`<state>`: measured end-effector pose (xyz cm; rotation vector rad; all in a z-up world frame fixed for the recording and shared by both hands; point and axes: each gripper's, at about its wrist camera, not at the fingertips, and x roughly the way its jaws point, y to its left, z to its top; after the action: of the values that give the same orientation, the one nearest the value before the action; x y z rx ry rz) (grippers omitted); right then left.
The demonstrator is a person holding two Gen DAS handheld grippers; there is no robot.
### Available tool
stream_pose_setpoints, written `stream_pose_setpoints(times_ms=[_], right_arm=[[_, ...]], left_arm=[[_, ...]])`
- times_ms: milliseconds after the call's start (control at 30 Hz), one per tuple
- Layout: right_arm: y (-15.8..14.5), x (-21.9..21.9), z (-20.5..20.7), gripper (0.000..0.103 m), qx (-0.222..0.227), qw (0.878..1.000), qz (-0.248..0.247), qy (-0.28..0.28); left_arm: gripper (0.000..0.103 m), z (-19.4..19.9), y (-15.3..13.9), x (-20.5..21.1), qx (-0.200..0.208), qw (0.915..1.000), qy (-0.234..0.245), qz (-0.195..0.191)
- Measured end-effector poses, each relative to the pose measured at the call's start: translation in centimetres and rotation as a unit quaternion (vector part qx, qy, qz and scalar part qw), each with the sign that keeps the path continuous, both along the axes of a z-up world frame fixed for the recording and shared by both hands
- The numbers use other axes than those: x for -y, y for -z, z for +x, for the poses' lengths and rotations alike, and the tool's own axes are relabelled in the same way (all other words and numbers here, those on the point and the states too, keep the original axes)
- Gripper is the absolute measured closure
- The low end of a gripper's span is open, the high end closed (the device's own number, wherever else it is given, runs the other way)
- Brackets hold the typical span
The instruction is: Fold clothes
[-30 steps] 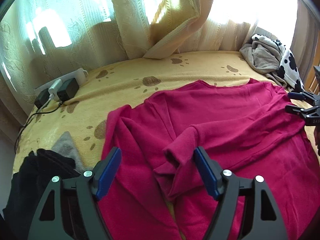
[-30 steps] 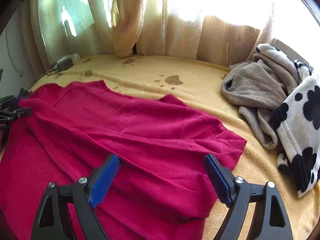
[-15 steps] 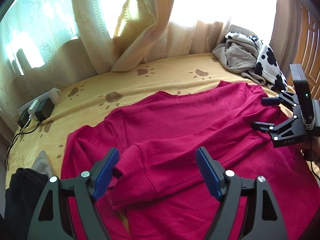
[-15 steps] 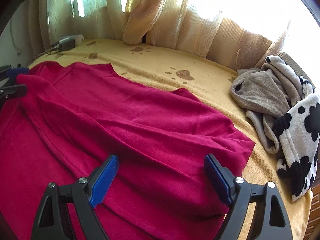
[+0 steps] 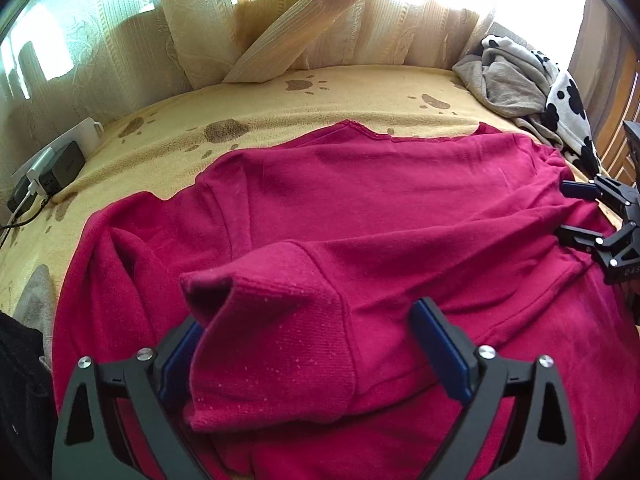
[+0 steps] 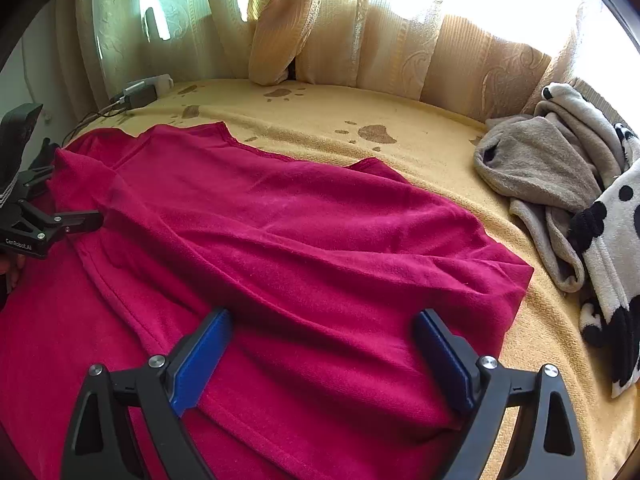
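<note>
A crimson sweater (image 5: 380, 208) lies spread on a yellow paw-print bed cover (image 5: 240, 120). Its ribbed sleeve cuff (image 5: 272, 328) lies between the jaws of my left gripper (image 5: 312, 352), which stands open around it. My right gripper (image 6: 320, 356) is open over the sweater's right side (image 6: 300, 248), low above the cloth. Each gripper shows in the other's view: the right one at the far right (image 5: 584, 212), the left one at the far left (image 6: 60, 208), partly hidden by cloth.
A grey garment (image 6: 540, 176) and a white black-spotted blanket (image 6: 616, 240) lie heaped at the bed's right. A power strip with chargers (image 5: 52, 168) lies at the back left. Dark clothing (image 5: 20, 380) lies at the near left. Curtains (image 5: 280, 20) hang behind.
My left gripper has moved forward and down onto the sleeve cuff, which now lies between its jaws. My right gripper has barely moved and stays open.
</note>
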<state>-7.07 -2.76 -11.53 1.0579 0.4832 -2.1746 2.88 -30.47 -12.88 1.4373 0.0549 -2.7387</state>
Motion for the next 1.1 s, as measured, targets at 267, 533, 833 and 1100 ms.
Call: stream_pose_setpoints(times_ms=[267, 533, 833, 1100], right_arm=[[0.2, 0.2, 0.0, 0.0, 0.011, 1.0, -0.001, -0.013], [0.2, 0.2, 0.0, 0.0, 0.01, 1.0, -0.003, -0.015], [-4.1, 1.1, 4.7, 0.0, -0.069, 0.996, -0.026, -0.047], [-8.4, 7.8, 21.4, 0.0, -0.105, 0.937, -0.05, -0.33]], left_arm=[[0.004, 2.0, -3.5, 1.1, -0.017, 0.9997, -0.019, 0.002], [0.0, 7.3, -6.6, 3.5, -0.044, 0.9968, -0.061, 0.028], [0.0, 16.7, -8.0, 5.3, -0.087, 0.991, -0.1, 0.018], [0.0, 23.0, -9.1, 8.4, -0.148, 0.9751, -0.158, 0.05]])
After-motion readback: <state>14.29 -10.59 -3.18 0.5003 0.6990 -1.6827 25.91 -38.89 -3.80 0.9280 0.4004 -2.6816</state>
